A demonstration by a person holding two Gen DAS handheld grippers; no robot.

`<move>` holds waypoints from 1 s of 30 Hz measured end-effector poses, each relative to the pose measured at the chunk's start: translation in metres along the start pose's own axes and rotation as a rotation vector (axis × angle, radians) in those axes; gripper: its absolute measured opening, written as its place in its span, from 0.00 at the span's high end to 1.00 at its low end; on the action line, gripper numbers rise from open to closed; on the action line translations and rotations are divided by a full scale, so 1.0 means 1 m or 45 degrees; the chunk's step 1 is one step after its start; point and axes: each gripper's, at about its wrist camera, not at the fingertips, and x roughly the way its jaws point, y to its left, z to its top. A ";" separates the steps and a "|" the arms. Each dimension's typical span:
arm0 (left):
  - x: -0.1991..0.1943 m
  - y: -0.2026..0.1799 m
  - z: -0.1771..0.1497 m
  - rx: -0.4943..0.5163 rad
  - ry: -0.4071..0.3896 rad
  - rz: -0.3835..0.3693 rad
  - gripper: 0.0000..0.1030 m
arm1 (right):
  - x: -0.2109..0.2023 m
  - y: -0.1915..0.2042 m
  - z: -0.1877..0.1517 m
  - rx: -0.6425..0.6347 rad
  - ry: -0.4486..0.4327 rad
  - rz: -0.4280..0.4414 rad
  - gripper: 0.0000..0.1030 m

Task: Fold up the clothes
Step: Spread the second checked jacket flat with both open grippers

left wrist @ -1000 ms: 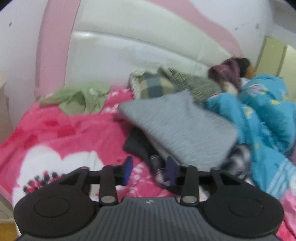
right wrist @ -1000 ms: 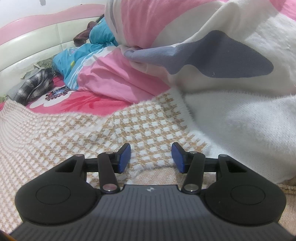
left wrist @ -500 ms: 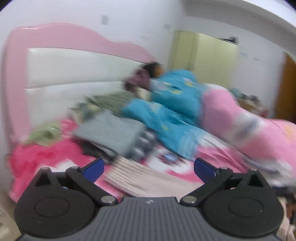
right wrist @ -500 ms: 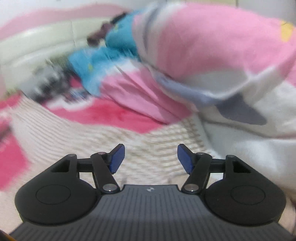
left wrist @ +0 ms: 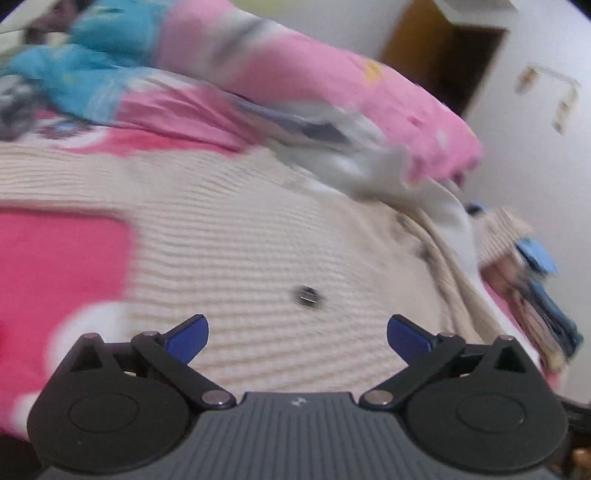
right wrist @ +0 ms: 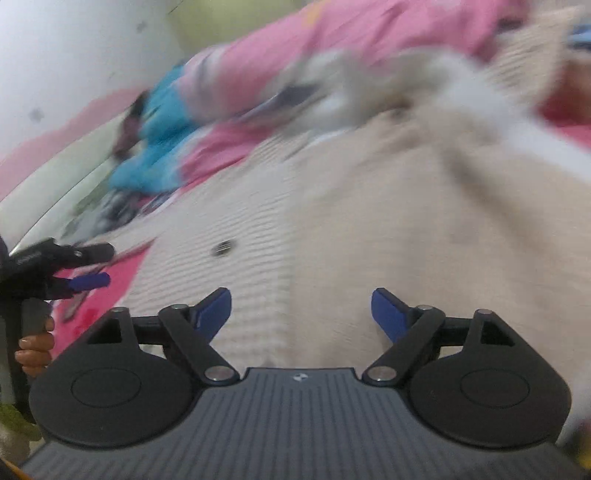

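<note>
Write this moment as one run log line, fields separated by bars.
left hand-held gripper: open, empty | right hand-held gripper: jaws just opening, empty | cream knit sweater: spread on bed, not gripped | frames: blurred

Pale wall (left wrist: pixel 532 155) with a dark open doorway (left wrist: pixel 443 62) in a brown frame, bed with pink-and-cream padded headboard (right wrist: pixel 55 173), yellowish wardrobe (right wrist: pixel 236 22) perhaps, blurred

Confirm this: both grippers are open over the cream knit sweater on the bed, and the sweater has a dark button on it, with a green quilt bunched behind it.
Wrong on one count: the quilt is pink, not green, as the left wrist view shows. The rest holds: the left gripper and right gripper are both open with nothing between the jaws, over the sweater, which has a dark button.
</note>
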 end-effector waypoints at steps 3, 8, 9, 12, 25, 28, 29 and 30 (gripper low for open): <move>0.023 -0.028 -0.009 0.045 0.043 0.004 0.00 | -0.054 -0.026 -0.008 0.076 -0.134 -0.140 0.01; 0.043 -0.056 -0.026 0.152 0.068 0.071 0.00 | -0.108 -0.077 -0.023 0.180 -0.318 -0.444 0.01; 0.047 -0.059 -0.028 0.185 0.081 0.089 0.00 | -0.115 -0.089 -0.026 0.194 -0.345 -0.506 0.01; 0.061 -0.071 -0.037 0.295 0.137 0.155 0.00 | -0.122 -0.128 -0.027 0.283 -0.404 -0.536 0.01; 0.075 -0.082 -0.050 0.362 0.136 0.262 0.00 | -0.056 -0.244 0.016 0.495 -0.400 -0.520 0.49; 0.074 -0.081 -0.051 0.353 0.125 0.259 0.00 | -0.052 -0.252 0.022 0.506 -0.412 -0.539 0.78; 0.074 -0.081 -0.051 0.350 0.122 0.258 0.00 | -0.052 -0.253 0.024 0.511 -0.415 -0.537 0.93; 0.074 -0.080 -0.052 0.347 0.120 0.257 0.00 | -0.053 -0.253 0.026 0.520 -0.424 -0.514 0.94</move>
